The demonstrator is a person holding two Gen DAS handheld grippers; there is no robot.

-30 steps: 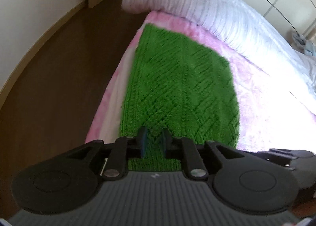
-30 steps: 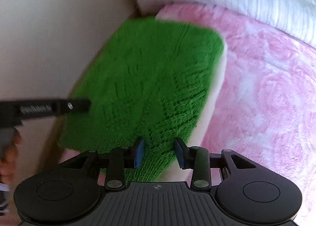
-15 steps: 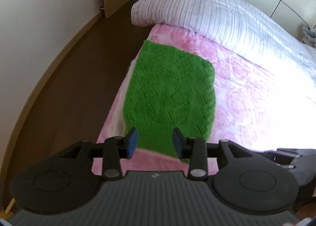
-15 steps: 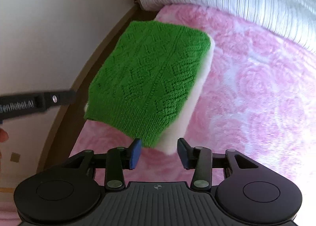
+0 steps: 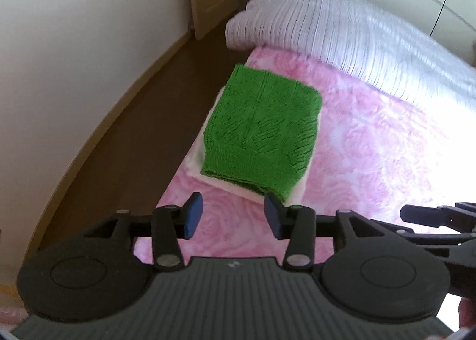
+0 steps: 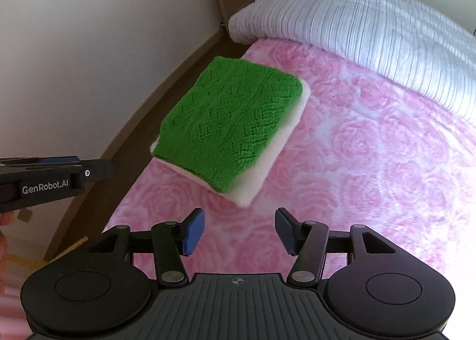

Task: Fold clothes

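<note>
We see a folded green knit garment (image 6: 230, 126) lying flat on top of a folded white piece (image 6: 267, 167), the pair stacked at the left edge of the bed (image 6: 372, 161), right along the side that borders the brown floor (image 5: 119, 132). The white piece shows as a rim along the near and right sides of the green one. The bed carries a pink rose-patterned cover, and a white ribbed duvet (image 6: 372, 22) is bunched across its far end, apart from the stack.

Our left hand-held gripper (image 5: 232, 219) hangs above the pink cover just short of the stack's near edge; its jaws have just been opening and stand wide, with nothing between the blue pads. The right pad overlaps the garment's near corner in the left wrist view, though we think it is only in front of it, not touching; the blur makes this hard to settle.

Our right hand-held gripper (image 6: 239, 231) likewise has jaws that have just been opening, now spread wide and empty, over the cover near the stack's near corner. In its view the left one enters from the left edge, held by a hand (image 6: 4, 239) at the frame border.
</note>
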